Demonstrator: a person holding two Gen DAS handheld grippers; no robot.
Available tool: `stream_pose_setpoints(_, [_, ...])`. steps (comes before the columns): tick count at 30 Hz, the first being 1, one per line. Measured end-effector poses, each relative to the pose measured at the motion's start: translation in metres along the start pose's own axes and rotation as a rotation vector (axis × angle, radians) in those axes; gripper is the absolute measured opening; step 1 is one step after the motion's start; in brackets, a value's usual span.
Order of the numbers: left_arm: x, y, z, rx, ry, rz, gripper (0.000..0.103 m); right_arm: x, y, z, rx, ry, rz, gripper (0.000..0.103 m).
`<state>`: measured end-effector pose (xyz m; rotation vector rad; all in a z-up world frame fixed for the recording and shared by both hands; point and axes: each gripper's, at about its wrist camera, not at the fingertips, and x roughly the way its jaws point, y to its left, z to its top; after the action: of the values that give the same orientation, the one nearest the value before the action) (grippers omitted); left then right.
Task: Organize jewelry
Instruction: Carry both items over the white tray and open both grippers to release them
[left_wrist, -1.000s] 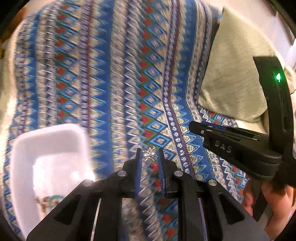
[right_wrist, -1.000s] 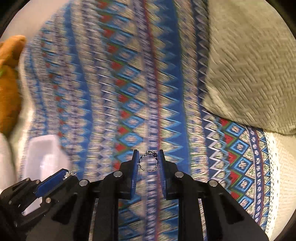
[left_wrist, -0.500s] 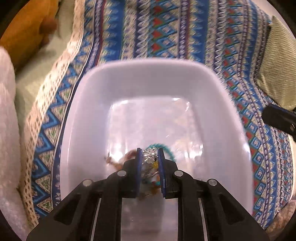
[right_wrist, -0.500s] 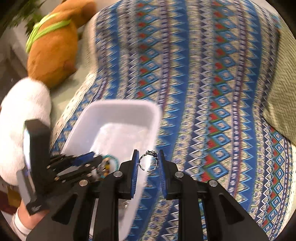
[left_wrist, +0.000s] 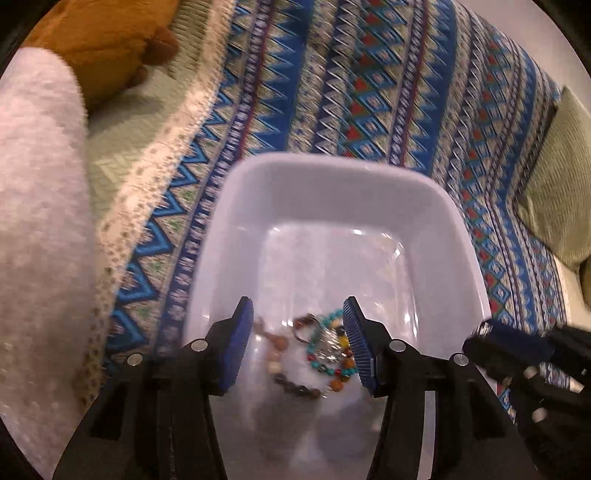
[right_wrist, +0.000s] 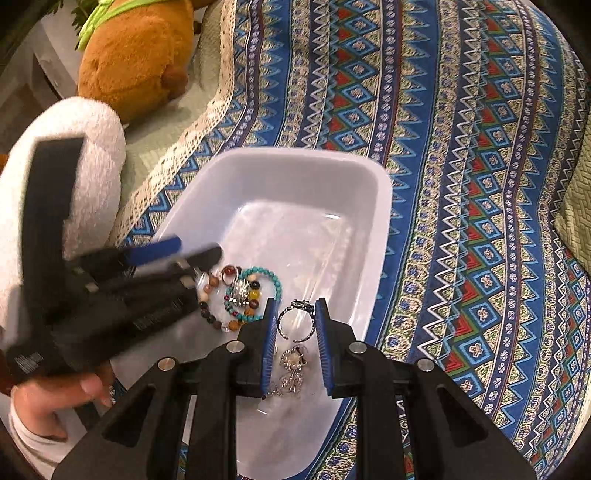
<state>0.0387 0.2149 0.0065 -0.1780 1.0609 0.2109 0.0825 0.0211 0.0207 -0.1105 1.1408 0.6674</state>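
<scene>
A white plastic bin (left_wrist: 332, 173) (right_wrist: 380, 206) sits on the patterned blanket. Beaded bracelets (left_wrist: 317, 343) (right_wrist: 258, 275) and a silver flower brooch (right_wrist: 242, 291) lie on its floor. My left gripper (left_wrist: 301, 350) is open over the bin, its jaws wide apart and empty; it also shows in the right wrist view (right_wrist: 173, 254). My right gripper (right_wrist: 294, 321) is shut on a silver ring (right_wrist: 295, 319) and holds it above the bin's near end. A silver pendant (right_wrist: 293, 363) lies below it.
The blue patterned blanket (right_wrist: 461, 184) covers the surface. A brown plush toy (right_wrist: 136, 55) and a white fluffy cushion (left_wrist: 40, 221) lie at the left. A green pillow (left_wrist: 557, 184) lies at the right.
My left gripper moved over the bin and opened, dropping the silver brooch among the bracelets. My right gripper carried the ring left until it hangs over the bin.
</scene>
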Motion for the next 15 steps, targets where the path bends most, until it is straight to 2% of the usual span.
stream_pose_setpoints(5, [-0.007, 0.007, -0.005, -0.011, -0.004, 0.014, 0.048, 0.013, 0.007, -0.006, -0.012, 0.035, -0.006, 0.024])
stream_pose_setpoints(7, [-0.005, 0.005, -0.003, -0.006, -0.002, 0.014, 0.048, 0.013, 0.008, -0.008, -0.006, 0.036, -0.01, 0.049])
stream_pose_setpoints(8, [-0.001, 0.005, -0.002, -0.002, -0.001, 0.013, 0.048, 0.011, 0.008, -0.008, -0.003, 0.02, -0.017, 0.053])
stream_pose_setpoints(11, [0.001, 0.002, 0.0, 0.001, -0.001, 0.012, 0.048, 0.009, 0.01, -0.007, -0.01, 0.01, -0.024, 0.054])
stream_pose_setpoints(13, [-0.002, 0.002, 0.001, -0.001, -0.011, 0.015, 0.053, 0.004, 0.009, -0.006, -0.004, -0.003, -0.022, 0.055])
stream_pose_setpoints(15, [-0.007, 0.002, 0.001, -0.001, -0.034, 0.018, 0.071, -0.003, 0.008, -0.005, -0.007, -0.016, -0.031, 0.061])
